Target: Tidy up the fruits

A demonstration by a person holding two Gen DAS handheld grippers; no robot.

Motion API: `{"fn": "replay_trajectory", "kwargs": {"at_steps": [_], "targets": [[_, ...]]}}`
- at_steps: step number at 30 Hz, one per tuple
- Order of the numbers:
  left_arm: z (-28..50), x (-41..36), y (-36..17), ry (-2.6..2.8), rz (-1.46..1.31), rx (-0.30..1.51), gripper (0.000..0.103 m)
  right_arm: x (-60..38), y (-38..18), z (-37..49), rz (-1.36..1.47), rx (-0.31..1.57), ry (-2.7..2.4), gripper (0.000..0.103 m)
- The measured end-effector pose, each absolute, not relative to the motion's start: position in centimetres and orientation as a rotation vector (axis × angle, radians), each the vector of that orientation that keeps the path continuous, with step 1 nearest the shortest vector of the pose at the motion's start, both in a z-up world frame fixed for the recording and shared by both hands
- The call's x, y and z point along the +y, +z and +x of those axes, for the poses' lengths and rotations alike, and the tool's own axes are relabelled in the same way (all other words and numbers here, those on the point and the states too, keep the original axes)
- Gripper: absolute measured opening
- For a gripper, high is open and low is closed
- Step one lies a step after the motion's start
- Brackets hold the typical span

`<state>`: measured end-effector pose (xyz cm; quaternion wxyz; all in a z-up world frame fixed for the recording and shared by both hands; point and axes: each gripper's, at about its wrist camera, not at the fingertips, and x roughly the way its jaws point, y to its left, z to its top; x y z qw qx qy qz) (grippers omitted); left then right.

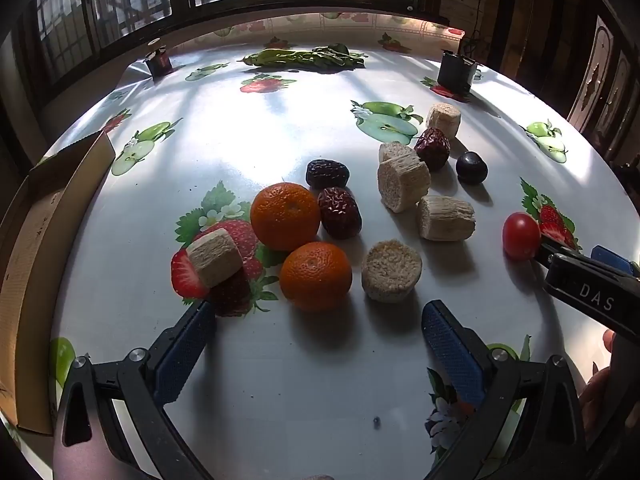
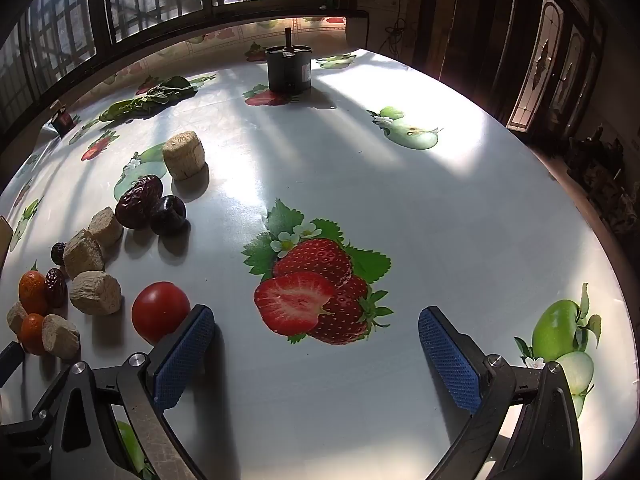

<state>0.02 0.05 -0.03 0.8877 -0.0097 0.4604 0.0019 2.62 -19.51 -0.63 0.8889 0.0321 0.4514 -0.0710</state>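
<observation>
Two oranges [image 1: 285, 216] [image 1: 315, 276] lie mid-table among dark red dates [image 1: 339, 212], a dark plum [image 1: 471, 167] and several beige sugarcane chunks [image 1: 391, 271]. My left gripper [image 1: 316, 332] hangs open just short of the nearer orange, nothing between its blue pads [image 1: 448, 344]. A red tomato [image 1: 521, 236] sits to the right; in the right wrist view the tomato [image 2: 160, 311] rests against the outer side of the left finger of my right gripper [image 2: 316, 336]. That gripper is open over a printed strawberry, holding nothing.
A cardboard box [image 1: 44, 240] stands at the table's left edge. Green leafy vegetables [image 1: 308, 58] lie at the far side. A dark canister [image 2: 289, 68] and a small dark object [image 1: 159, 62] stand near the far edge. A window runs behind the table.
</observation>
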Motion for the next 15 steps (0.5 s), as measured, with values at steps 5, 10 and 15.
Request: {"fn": "replay_trajectory", "kwargs": {"at_steps": [5,10,15], "targets": [[-0.1,-0.06,0.0,-0.003,0.006,0.951,0.103,-19.54,-0.67,2.64,0.068,0.936,-0.147,0.102],[0.12,0.56,-0.36,-0.055,0.029,0.99,0.103,-19.57,-0.68,2.67,0.07,0.941,-0.144,0.102],[-0.23,0.82,-0.61,-0.069,0.034,0.991,0.103,-19.34,-0.46,2.57,0.069,0.994,-0.145,0.102]]}}
